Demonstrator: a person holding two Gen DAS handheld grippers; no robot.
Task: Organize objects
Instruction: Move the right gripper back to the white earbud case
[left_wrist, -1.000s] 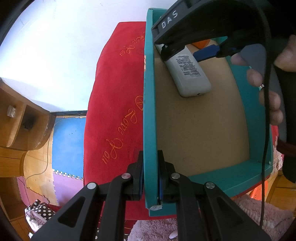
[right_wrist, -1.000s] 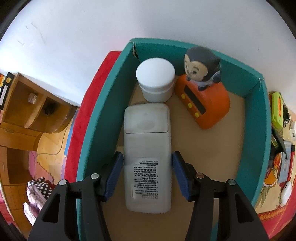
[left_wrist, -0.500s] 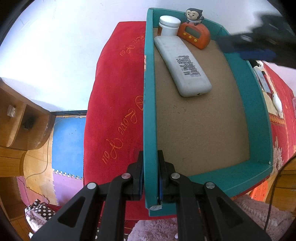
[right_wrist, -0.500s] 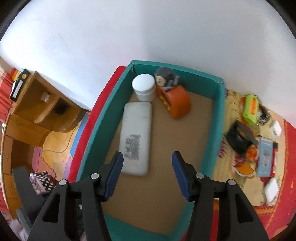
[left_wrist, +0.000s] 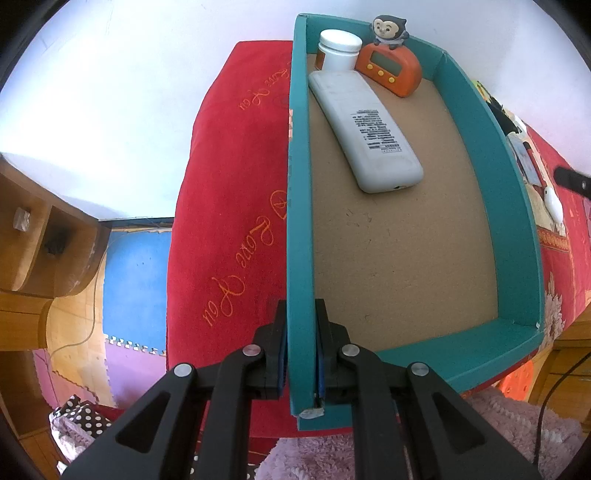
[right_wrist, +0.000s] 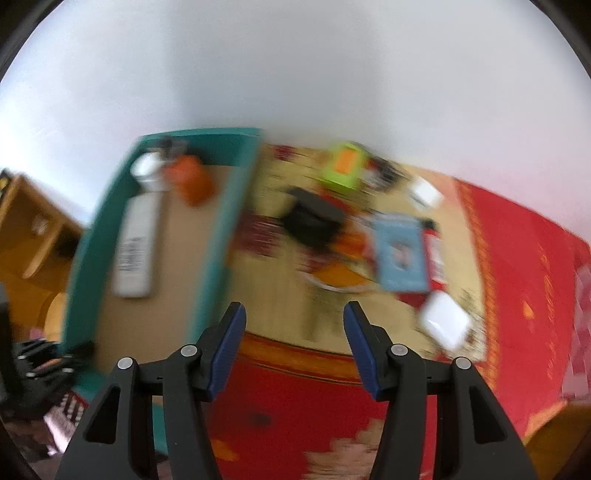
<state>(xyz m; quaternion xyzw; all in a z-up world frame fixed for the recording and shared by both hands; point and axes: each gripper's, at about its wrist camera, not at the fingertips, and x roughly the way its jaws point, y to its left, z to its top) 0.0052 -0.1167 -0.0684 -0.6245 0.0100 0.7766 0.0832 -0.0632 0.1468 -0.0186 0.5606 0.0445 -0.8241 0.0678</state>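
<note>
Objects not yet sorted lie scattered on the red cloth (right_wrist: 517, 280), right of the teal box (left_wrist: 517, 206). Left gripper (left_wrist: 301, 354) is clenched on the box's near wall, steadying it; best keep it so. Right gripper (right_wrist: 293, 347) hangs released and empty; I'd aim squarely at one item. Inside sit a white remote (left_wrist: 364, 129), white jar (left_wrist: 340, 50) and orange clock (left_wrist: 389, 70).
</note>
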